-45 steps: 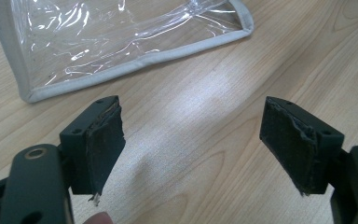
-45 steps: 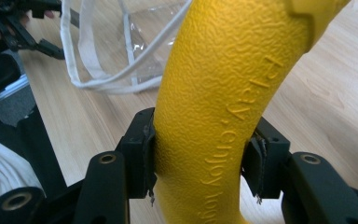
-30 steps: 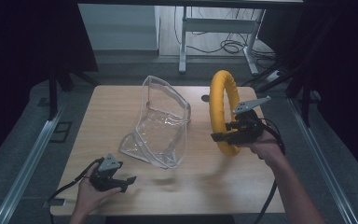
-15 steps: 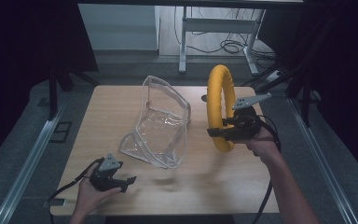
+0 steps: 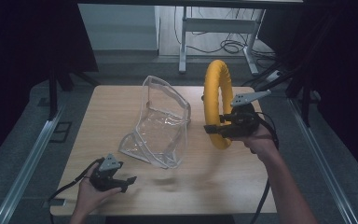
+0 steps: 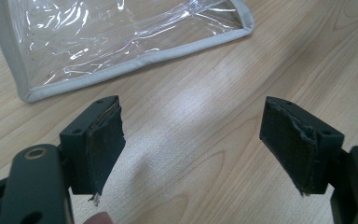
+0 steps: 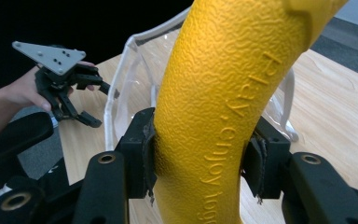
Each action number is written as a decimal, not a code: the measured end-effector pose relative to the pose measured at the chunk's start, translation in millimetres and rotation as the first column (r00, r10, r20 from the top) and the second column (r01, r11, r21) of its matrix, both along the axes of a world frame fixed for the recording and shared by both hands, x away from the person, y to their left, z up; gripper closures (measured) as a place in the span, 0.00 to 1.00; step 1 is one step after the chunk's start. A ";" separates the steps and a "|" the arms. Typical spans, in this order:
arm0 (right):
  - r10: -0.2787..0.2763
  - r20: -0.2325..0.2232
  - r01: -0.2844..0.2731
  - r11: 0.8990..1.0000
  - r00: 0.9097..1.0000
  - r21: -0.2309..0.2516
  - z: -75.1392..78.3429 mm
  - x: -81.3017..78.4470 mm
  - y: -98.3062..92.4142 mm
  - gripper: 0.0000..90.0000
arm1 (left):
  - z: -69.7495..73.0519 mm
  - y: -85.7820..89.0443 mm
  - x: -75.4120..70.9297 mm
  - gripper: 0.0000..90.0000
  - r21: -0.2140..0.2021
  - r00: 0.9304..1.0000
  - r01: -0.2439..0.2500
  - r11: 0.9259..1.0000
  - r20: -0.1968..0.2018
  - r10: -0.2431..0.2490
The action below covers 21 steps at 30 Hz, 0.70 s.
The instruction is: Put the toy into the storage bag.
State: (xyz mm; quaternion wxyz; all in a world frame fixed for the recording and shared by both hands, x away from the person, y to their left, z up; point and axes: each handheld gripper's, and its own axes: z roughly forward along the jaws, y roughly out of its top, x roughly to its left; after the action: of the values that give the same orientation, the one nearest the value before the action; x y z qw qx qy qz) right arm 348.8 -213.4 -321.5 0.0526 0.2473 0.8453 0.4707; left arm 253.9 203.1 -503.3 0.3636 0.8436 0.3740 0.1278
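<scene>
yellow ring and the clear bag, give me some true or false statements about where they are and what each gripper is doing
1. The right gripper is clamped on the yellow ring. True.
2. The yellow ring lies flat on the table. False: it is held upright on edge, to the right of the clear bag.
3. The left gripper holds the bag's grey edge. False: its jaws are spread open over bare wood, short of the bag.
4. The ring has raised lettering on its surface. True, as the right gripper view shows.
5. The clear bag stands partly open on the table. True.
</scene>
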 end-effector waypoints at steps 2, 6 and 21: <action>0.010 0.002 -0.010 1.000 1.000 0.009 4.0 -1.1 2.4 0.57 | 0.4 0.4 -0.2 0.24 0.000 1.000 0.000 1.000 0.001 0.000; 0.020 0.013 -0.020 1.000 1.000 0.011 10.6 -2.7 6.8 0.57 | 0.4 0.5 -0.2 0.24 0.000 1.000 0.001 1.000 0.002 -0.001; 0.083 0.085 -0.089 0.994 0.993 0.070 47.9 -12.7 31.1 0.57 | 0.3 0.3 -0.1 0.24 0.002 1.000 0.002 1.000 -0.001 -0.002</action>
State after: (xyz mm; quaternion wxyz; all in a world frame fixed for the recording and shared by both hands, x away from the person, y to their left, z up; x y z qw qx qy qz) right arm 336.0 -182.3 -273.6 0.0576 0.1929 0.8342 0.5133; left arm 253.8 203.4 -503.0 0.3627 0.8443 0.3733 0.1273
